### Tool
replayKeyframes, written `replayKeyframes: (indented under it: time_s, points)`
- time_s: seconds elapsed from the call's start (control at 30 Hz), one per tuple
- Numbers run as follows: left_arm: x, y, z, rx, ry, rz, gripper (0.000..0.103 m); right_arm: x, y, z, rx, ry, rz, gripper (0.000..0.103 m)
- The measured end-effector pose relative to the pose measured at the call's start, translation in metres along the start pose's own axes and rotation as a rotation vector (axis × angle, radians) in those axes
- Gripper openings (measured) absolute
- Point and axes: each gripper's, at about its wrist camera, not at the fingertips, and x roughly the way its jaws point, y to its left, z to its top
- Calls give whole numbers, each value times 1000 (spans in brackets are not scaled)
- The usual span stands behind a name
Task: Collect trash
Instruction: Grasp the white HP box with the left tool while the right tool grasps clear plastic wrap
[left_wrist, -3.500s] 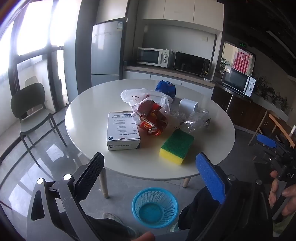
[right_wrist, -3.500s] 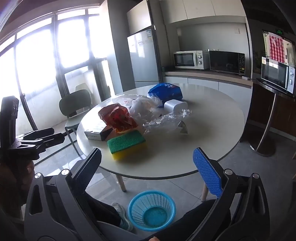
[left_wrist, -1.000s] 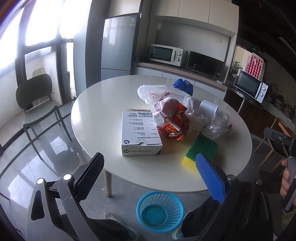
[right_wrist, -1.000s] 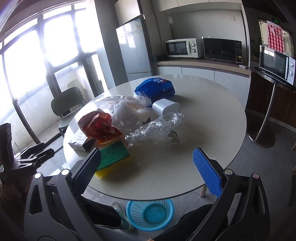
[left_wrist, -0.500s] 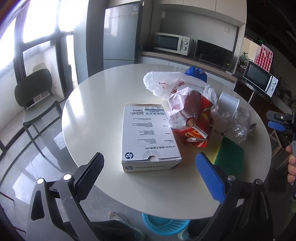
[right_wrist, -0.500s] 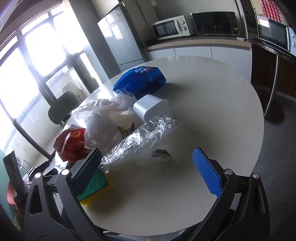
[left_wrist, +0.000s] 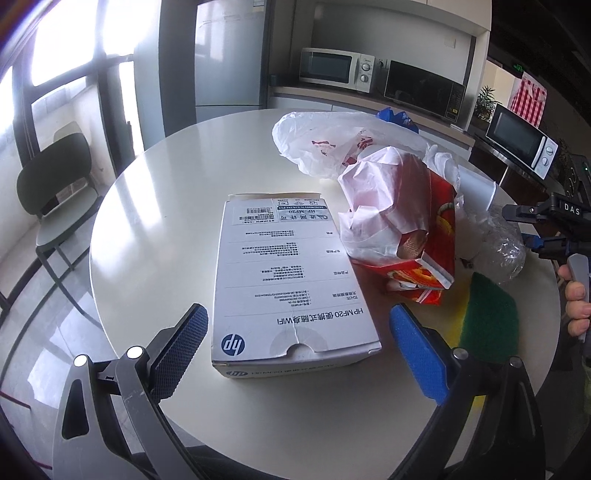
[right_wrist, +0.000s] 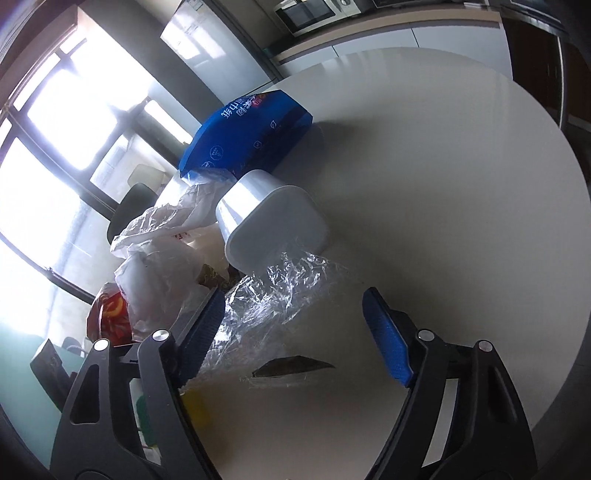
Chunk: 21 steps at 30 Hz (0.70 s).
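Both wide-spread hand-held grippers nearer: left (left_wrist: 297, 349) astride box (left_wrist: 291, 280), right (right_wrist: 295, 332) over wrap (right_wrist: 280, 295).

Box (left_wrist: 291, 280) fills gap btwn left tongs (left_wrist: 295, 350); table (right_wrist: 461, 184) right bare.

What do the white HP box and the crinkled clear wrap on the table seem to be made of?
HP box: probably matte printed cardboard; a folded tuck flap shows at its front edge.
Clear wrap: apparently thin glossy plastic film, see-through, creased, with bright glints.
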Motion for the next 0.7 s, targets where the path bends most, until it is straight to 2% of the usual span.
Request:
replayKeyframes:
  time_s: [0.17, 0.37, 0.4, 0.43, 0.7]
  points:
    - [4, 0, 1, 8, 14, 3, 81, 6, 3, 3, -4, 23, 34, 55]
    - [-7, 3, 0, 2, -19, 21, 79, -5, 12, 1, -34, 8, 51, 39]
    - [-7, 1, 2, -1, -29, 24, 79, -9, 14, 0, -40, -2, 58, 29]
    - [-11, 2, 2, -4, -39, 27, 79, -13, 15, -1, -41, -13, 67, 25]
    - [-34, 15, 6, -58, -98, 46, 77, -44, 34, -8, -78, -103, 108, 18]
